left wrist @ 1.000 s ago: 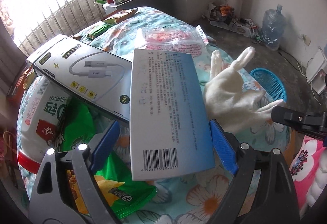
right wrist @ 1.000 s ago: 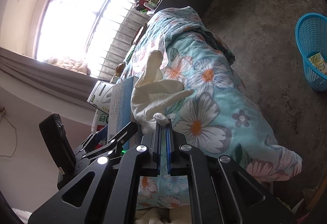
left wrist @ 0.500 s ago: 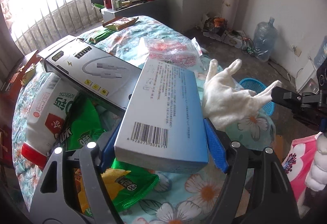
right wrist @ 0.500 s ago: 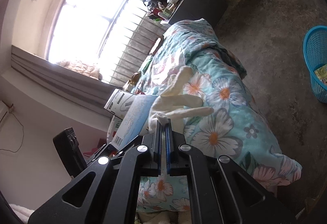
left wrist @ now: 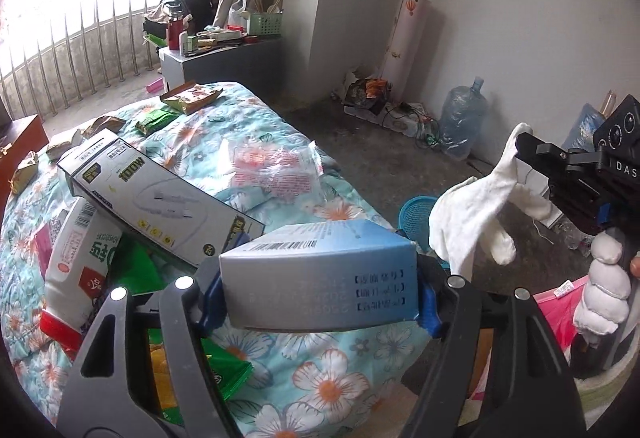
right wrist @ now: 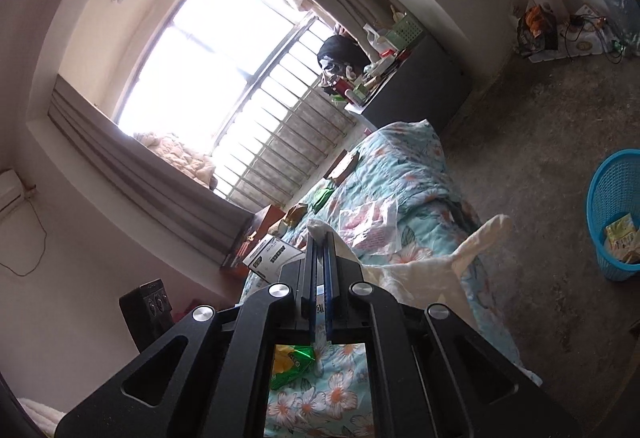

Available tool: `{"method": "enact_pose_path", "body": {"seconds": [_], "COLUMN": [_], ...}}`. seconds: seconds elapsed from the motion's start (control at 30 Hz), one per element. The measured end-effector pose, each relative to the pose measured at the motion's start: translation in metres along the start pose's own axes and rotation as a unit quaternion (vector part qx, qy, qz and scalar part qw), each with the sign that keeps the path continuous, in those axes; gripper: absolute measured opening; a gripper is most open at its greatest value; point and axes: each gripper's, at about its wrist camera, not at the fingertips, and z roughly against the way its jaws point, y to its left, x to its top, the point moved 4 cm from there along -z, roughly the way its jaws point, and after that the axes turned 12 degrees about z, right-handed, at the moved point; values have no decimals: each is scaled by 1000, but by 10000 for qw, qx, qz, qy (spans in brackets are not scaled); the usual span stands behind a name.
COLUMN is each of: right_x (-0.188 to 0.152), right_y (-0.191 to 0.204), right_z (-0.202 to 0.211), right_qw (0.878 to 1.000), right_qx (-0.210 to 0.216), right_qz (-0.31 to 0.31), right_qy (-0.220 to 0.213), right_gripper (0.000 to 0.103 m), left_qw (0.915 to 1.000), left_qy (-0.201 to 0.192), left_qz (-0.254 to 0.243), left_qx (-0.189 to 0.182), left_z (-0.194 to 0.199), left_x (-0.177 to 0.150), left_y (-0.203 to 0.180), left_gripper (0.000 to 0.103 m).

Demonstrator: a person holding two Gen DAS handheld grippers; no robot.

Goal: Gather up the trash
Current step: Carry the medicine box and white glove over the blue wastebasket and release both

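Left wrist view: your left gripper clamps the blue box across its width, the jaws closing a touch more on it, the box lifted clear of the flowered bedspread. Keep that squeeze even; thin card will likely buckle if you pinch harder. The blue basket sits at about two o'clock, mostly behind the box and the white glove, so carry both over it before letting go. Your right gripper enters at three o'clock; its tips pinch the glove. A white carton and green wrappers lie at nine o'clock.

Right wrist view: the right gripper is fully closed on the glove, which trails toward three o'clock. The basket is cut off by the frame edge, a packet inside. The box is hidden behind the jaws here.
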Motion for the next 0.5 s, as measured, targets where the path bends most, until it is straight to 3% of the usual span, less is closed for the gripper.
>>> {"method": "enact_pose_path", "body": {"seconds": [0.17,0.3,0.5], "right_x": [14,25,34], "right_y": [-37,-78,-153], "right_z": [24,44,62], "right_qw": [9985,9944,9839], "right_qx": [-340,-746,-1374], "right_qz": [-237,-465,-932], "right_qy": [-356,-584,-669], "right_gripper": [3,3,3], "left_qw": [9989,9948,9773], "left_qy": [118,369,1026], "left_qz": [-172,-507,-1467], "left_qx": [-423,-804,-1131], "left_z": [-12,-42,-120], "left_x": [13,30,28], "left_y": [-32,-79,-170], "left_gripper": [68,68,68]}}
